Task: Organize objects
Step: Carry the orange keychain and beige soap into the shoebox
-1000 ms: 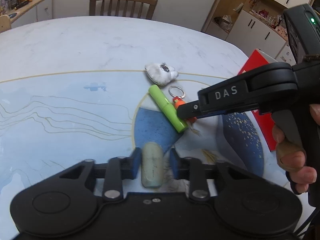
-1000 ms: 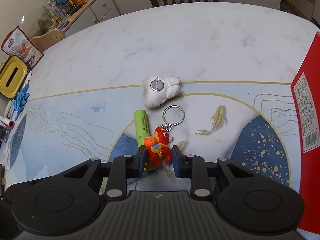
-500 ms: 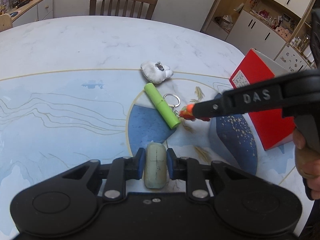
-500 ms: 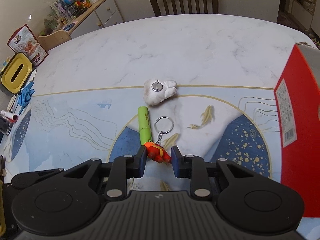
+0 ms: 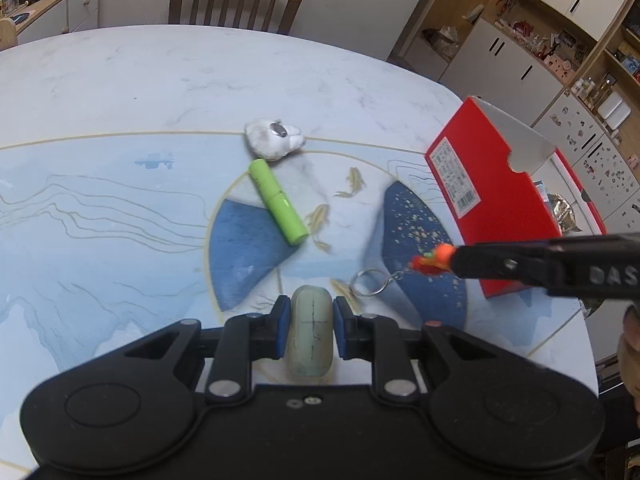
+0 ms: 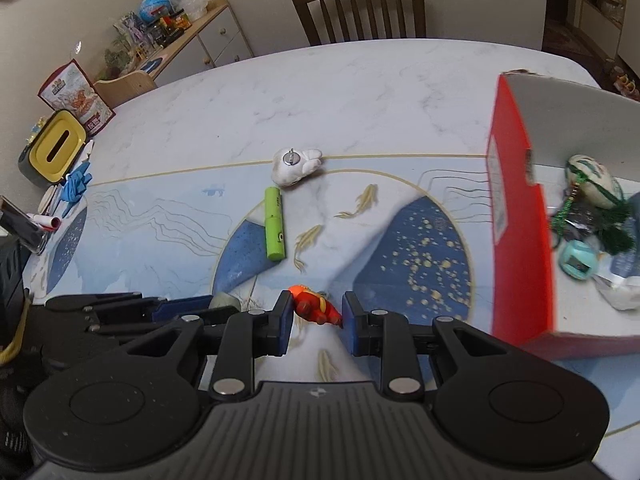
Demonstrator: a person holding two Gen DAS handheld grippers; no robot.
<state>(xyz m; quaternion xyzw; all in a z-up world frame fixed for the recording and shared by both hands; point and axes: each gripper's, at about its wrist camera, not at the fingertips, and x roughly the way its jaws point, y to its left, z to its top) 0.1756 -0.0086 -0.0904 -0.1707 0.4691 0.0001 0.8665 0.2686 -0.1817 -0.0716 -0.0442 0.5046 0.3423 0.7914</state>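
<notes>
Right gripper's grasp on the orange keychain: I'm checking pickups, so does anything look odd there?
Yes. The right gripper pinches only the orange figure, which lies slanted between the pads. In the left view the chain and ring dangle free below it. The left gripper grips its pale oval object squarely.

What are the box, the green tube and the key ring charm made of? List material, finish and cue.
Red box: likely cardboard, matte; grey inner face, torn rim, printed label.
Green tube: probably plastic, smooth and satiny; even colour, seam line.
Orange charm, held in the right gripper: seemingly soft rubber or PVC, slightly glossy; metal ring.
</notes>
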